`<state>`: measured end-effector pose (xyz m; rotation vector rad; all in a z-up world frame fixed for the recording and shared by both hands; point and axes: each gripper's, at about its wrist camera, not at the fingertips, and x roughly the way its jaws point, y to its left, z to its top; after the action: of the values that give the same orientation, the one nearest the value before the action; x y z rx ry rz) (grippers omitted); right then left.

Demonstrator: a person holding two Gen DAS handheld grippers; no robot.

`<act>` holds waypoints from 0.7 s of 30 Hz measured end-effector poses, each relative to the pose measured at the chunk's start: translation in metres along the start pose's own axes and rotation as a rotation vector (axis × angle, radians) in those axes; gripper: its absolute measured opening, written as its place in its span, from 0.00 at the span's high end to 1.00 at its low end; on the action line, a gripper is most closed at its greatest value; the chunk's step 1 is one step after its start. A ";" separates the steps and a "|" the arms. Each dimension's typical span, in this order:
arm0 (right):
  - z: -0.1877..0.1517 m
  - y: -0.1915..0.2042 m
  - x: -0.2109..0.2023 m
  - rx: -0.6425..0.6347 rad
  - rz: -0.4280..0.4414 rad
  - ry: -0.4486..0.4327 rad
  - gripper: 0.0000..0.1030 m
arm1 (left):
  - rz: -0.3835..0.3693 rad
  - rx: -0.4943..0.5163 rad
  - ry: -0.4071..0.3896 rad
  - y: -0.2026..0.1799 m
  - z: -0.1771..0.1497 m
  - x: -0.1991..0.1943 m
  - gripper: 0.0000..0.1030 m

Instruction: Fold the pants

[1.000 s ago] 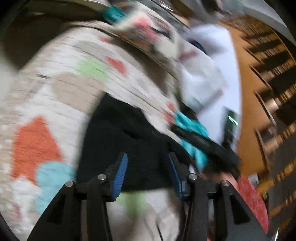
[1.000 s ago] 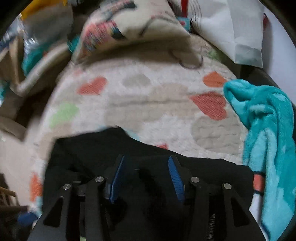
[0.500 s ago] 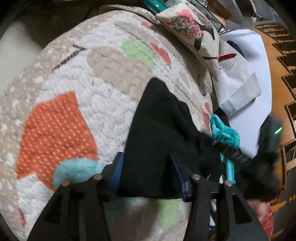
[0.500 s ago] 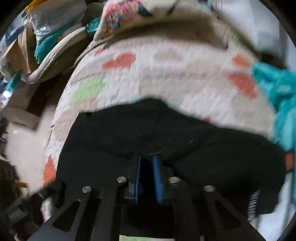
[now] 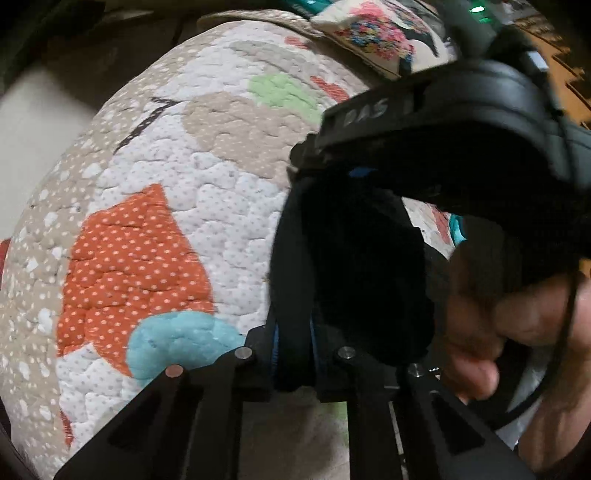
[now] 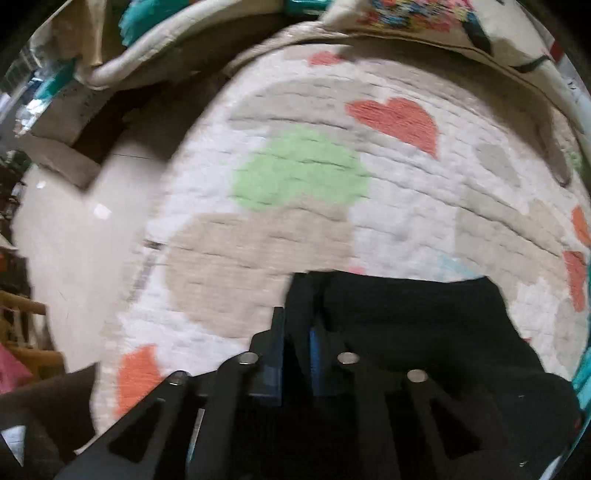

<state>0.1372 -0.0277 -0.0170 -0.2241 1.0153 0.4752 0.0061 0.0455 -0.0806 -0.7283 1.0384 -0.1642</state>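
While both my left hand-held gripper and right hand-held gripper pinch the black pants above the quilt, folding seems midway.

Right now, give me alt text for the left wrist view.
The left tool is shut on a fold of the black pants, lifted above a heart-patterned quilt. The right tool and the hand holding it crowd the right side.

Home, likely a living area. Quilted heart-patterned floor mat on pale tile floor; embroidered cushion; wooden chair legs; piled soft clutter at the mat's edge.
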 end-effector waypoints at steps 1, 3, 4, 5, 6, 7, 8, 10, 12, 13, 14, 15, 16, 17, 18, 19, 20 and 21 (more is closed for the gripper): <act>0.000 0.003 -0.002 -0.004 -0.002 0.000 0.89 | 0.005 -0.011 0.000 0.004 0.001 -0.002 0.88; 0.004 0.007 -0.001 0.012 0.021 0.002 0.89 | 0.015 -0.028 -0.004 0.011 0.004 -0.008 0.88; 0.005 0.009 -0.001 0.022 0.040 0.002 0.89 | 0.021 -0.033 -0.009 0.015 0.005 -0.012 0.88; 0.006 0.012 0.000 0.027 0.056 0.000 0.89 | 0.030 -0.041 -0.016 0.020 0.006 -0.017 0.88; 0.007 0.018 0.000 0.024 0.070 -0.003 0.89 | 0.037 -0.049 -0.020 0.024 0.008 -0.020 0.88; 0.012 0.023 0.000 0.020 0.079 -0.003 0.89 | 0.042 -0.060 -0.025 0.029 0.009 -0.025 0.88; 0.015 0.032 0.001 0.012 0.094 -0.002 0.89 | 0.051 -0.076 -0.031 0.036 0.010 -0.031 0.88; 0.019 0.045 0.002 -0.003 0.121 -0.004 0.89 | 0.077 -0.098 -0.053 0.047 0.012 -0.044 0.88; 0.025 0.058 0.003 -0.015 0.149 -0.009 0.89 | 0.110 -0.105 -0.075 0.055 0.014 -0.053 0.86; 0.028 0.063 0.006 -0.012 0.159 -0.007 0.89 | 0.125 -0.119 -0.080 0.059 0.014 -0.057 0.82; 0.029 0.065 0.010 -0.009 0.163 0.001 0.83 | 0.132 -0.141 -0.078 0.064 0.013 -0.060 0.81; 0.031 0.066 0.013 -0.008 0.159 0.008 0.81 | 0.119 -0.169 -0.078 0.070 0.012 -0.063 0.81; 0.033 0.064 0.012 -0.003 0.158 0.003 0.79 | 0.094 -0.199 -0.083 0.075 0.011 -0.067 0.81; 0.034 0.061 0.007 0.007 0.163 -0.017 0.78 | 0.079 -0.221 -0.090 0.078 0.011 -0.071 0.81; 0.034 0.055 -0.003 0.023 0.162 -0.056 0.78 | 0.072 -0.230 -0.111 0.079 0.011 -0.076 0.81; 0.031 0.045 -0.018 0.044 0.151 -0.102 0.78 | 0.072 -0.230 -0.137 0.078 0.011 -0.082 0.81; 0.028 0.038 -0.028 0.057 0.142 -0.125 0.78 | 0.076 -0.223 -0.162 0.076 0.012 -0.086 0.81; 0.021 0.029 -0.041 0.062 0.125 -0.152 0.78 | 0.079 -0.213 -0.179 0.073 0.014 -0.089 0.80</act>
<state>0.1213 -0.0052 0.0299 -0.0679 0.8966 0.5646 -0.0437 0.1470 -0.0572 -0.8760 0.9200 0.0804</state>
